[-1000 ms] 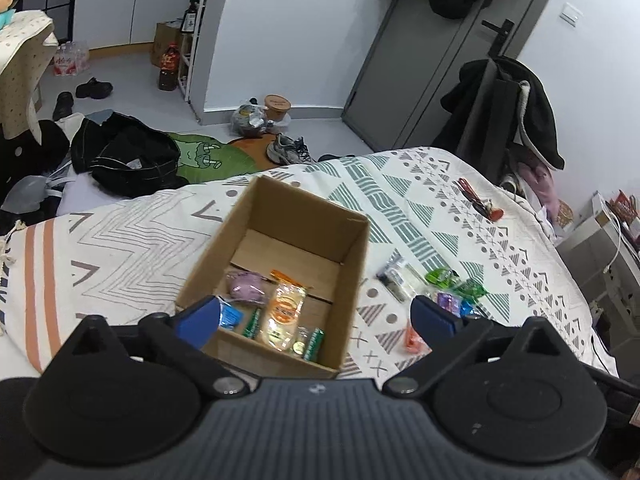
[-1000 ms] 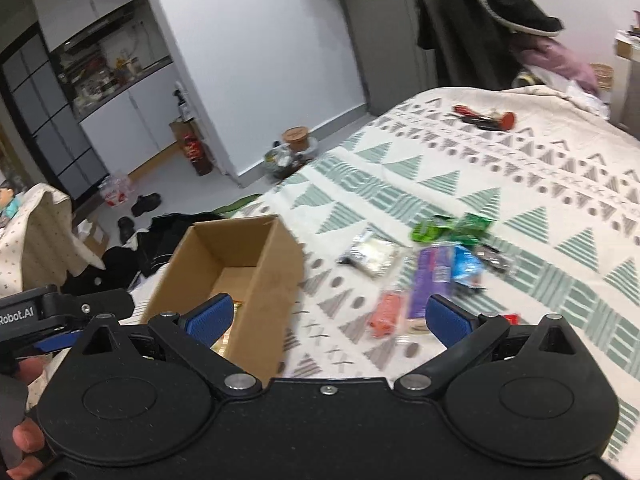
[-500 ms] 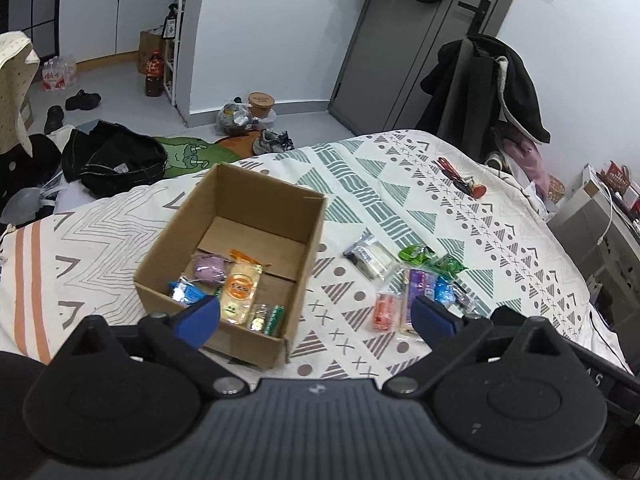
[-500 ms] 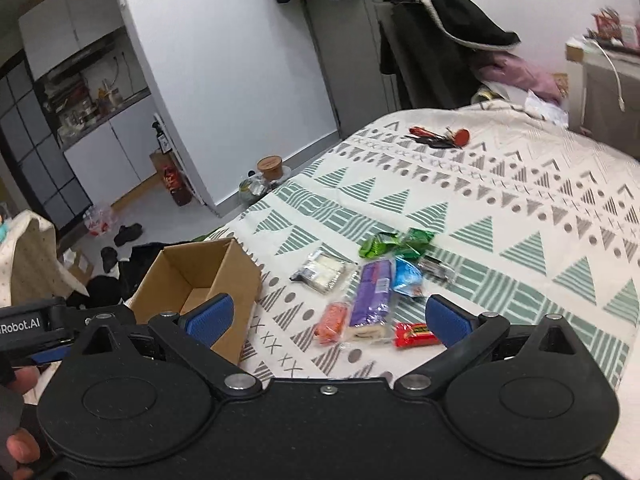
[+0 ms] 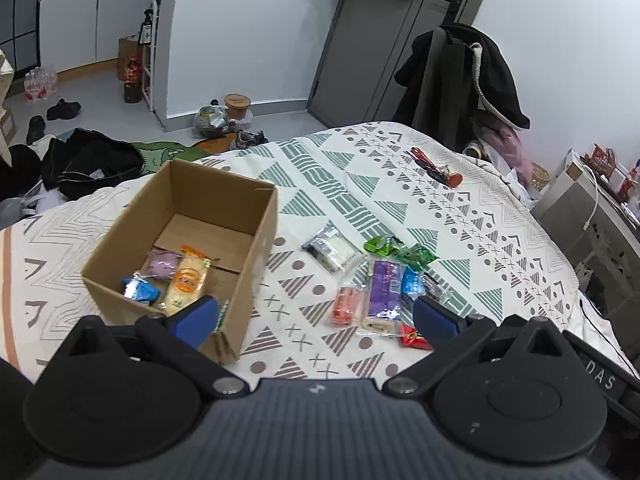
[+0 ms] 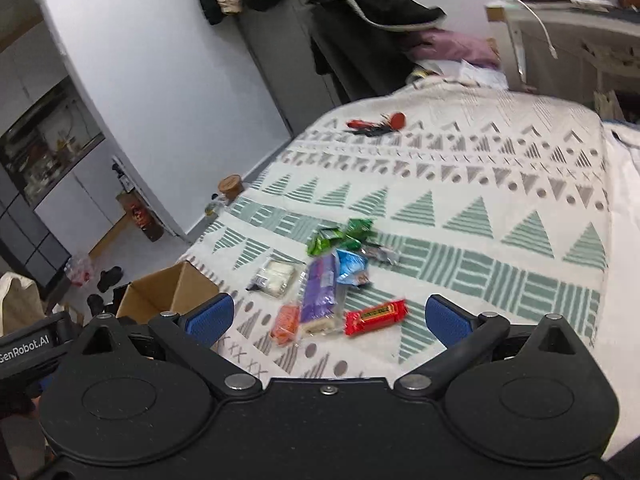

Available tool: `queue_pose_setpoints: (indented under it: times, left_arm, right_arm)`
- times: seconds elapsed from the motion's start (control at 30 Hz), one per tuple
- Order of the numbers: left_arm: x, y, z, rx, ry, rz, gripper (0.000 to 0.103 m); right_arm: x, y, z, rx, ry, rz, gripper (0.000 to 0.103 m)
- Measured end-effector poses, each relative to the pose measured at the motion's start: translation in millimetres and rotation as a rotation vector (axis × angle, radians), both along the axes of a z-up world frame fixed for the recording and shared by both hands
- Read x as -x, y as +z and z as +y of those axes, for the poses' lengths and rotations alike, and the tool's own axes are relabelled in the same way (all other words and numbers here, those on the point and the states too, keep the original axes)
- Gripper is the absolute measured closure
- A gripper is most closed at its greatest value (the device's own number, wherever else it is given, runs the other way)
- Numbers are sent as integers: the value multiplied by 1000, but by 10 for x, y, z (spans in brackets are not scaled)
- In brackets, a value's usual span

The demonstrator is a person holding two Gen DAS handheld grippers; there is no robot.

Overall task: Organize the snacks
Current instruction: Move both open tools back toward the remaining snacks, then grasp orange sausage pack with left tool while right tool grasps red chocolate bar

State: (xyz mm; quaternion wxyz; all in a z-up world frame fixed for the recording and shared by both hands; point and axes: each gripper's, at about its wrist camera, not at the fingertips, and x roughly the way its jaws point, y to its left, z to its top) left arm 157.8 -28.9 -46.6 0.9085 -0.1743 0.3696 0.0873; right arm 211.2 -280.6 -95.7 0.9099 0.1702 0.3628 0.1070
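Note:
A brown cardboard box [image 5: 256, 248] sits on the patterned bedspread [image 5: 480, 216] and holds several snack packets, among them an orange-labelled one [image 5: 188, 280] and a purple one [image 5: 162, 263]. It also shows in the right wrist view [image 6: 168, 292]. To its right lie loose snacks: a purple bar [image 5: 384, 288], a red bar [image 6: 376, 316], an orange packet [image 6: 286, 322], a white packet [image 6: 276, 276], green packets [image 6: 340, 236]. My left gripper [image 5: 314, 318] is open and empty, near the box's front corner. My right gripper [image 6: 326, 318] is open and empty, just in front of the loose snacks.
A red-handled tool [image 5: 436, 168] lies further back on the bed. A chair draped with dark coats [image 5: 460, 76] stands behind the bed, a desk [image 5: 592, 200] at the right. Bags, shoes and bottles litter the floor [image 5: 92, 120] at left.
Both grippers have pulled back and swung right. The box has slid left in both views, and the loose snacks have come between the right gripper's fingers. Both stayed open.

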Motion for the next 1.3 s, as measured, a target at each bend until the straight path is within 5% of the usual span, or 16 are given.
queue_pose_setpoints:
  times: [0.3, 0.43, 0.73, 1.3]
  left_arm:
    - [-167, -58, -186, -22, -23, 26, 0]
    - [-234, -138, -202, 4, -8, 37, 0]
    - [-462, -392, -244, 42, -25, 24, 3]
    - [-970, -1008, -186, 133, -64, 84, 46]
  right_arm:
    - [-83, -182, -102, -44, -35, 63, 2]
    - [-154, -349, -158, -99, -55, 142, 24]
    - [-312, -589, -175, -179, -94, 232, 46]
    - [-796, -1047, 7, -182, -169, 347, 53]
